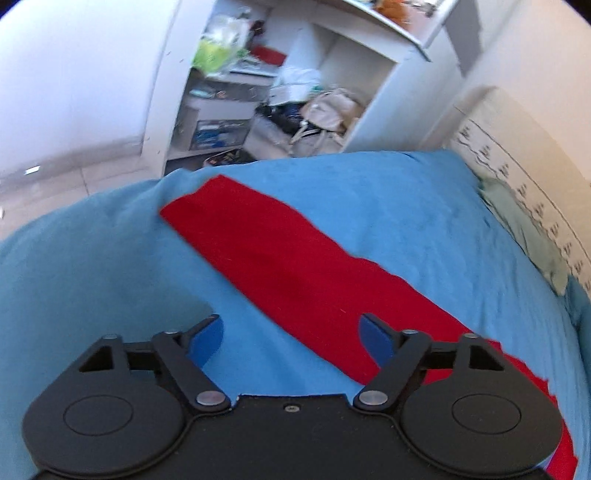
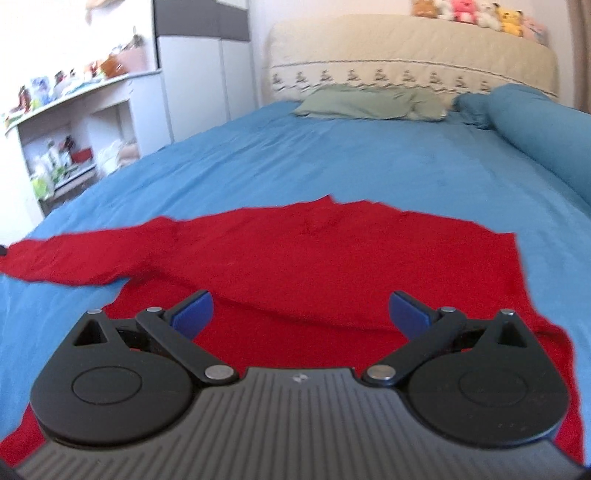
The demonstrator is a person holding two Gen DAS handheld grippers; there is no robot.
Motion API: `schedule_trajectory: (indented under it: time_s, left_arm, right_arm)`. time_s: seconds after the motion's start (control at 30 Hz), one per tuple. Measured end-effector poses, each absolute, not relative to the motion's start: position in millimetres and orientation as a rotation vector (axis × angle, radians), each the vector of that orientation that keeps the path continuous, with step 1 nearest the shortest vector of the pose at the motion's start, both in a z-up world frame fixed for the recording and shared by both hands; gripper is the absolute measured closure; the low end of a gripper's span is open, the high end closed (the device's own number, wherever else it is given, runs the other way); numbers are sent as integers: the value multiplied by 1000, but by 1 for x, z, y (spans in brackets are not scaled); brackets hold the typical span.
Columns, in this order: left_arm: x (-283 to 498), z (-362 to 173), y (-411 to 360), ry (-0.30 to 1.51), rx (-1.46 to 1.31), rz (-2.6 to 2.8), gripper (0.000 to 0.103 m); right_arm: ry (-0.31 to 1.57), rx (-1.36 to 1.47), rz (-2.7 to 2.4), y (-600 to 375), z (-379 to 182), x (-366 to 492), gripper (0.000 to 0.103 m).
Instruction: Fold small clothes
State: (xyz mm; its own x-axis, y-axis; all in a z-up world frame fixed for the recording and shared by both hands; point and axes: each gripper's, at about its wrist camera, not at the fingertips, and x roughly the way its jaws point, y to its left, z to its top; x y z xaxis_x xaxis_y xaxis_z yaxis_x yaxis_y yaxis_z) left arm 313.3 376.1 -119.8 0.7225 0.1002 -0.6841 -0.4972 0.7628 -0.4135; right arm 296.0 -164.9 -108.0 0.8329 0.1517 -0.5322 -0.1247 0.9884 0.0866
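Note:
A red long-sleeved top (image 2: 332,258) lies spread flat on the blue bed cover (image 2: 369,158). One sleeve stretches out to the left, and the right side looks folded inward. My right gripper (image 2: 301,312) hovers open over the garment's lower body, nothing between its blue pads. In the left wrist view the outstretched red sleeve (image 1: 280,266) runs diagonally from upper left to lower right. My left gripper (image 1: 291,341) stands open above the sleeve's near part; its right fingertip (image 1: 376,343) is over the red cloth and its left one over bare blue cover. Neither holds anything.
A green pillow (image 2: 373,103) and a rolled blue duvet (image 2: 535,133) lie by the cream headboard (image 2: 406,48), with plush toys (image 2: 480,13) on top. White cluttered shelves (image 1: 266,96) stand beyond the bed's left edge.

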Motion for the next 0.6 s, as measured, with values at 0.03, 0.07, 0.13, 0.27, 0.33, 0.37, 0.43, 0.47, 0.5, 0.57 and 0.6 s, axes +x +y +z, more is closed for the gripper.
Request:
schedule_trajectory:
  time_s: [0.03,0.07,0.13,0.27,0.33,0.37,0.43,0.47,0.5,0.57,0.6]
  left_arm:
    - [313,-123,382,685,-637,354,30]
    - [315,-125,386,676,-642,355,32]
    - [320,-128,391,666,-634,362,44]
    - [328,-132,401,634,-638,375,63]
    - [332,-137,409,633,-645,392,82]
    - [336,-138,411,635,-649,401,88]
    - [337,-141,415,646,-666,411,97]
    - [337,-140,415,645,-670,409,97]
    - [336,-138,414,644,-661,411,98]
    - [335,-132,408,643,-626,418,98]
    - [335,-126,403,635,-602,416,98]
  right_arm:
    - [575,40,154,-155,-111,297,0]
    - [579,34,159,-148,-113,299,0]
    - [589,21,170,-135,-118,303,0]
    - [611,-4,183,-115,-127,310,0]
    - [617,-13,186,-110,-131,312,0]
    - [618,-15,189,-108,-133,312,0]
    - [619,-17,193,-105,-135,314,0]
    - [619,-18,193,-103,-136,314,0]
    - [619,-17,196,-103,-137,315,0]
    - [621,-14,202,-104,-138,315,0]
    - [620,-12,201,-104,-138,316,0]
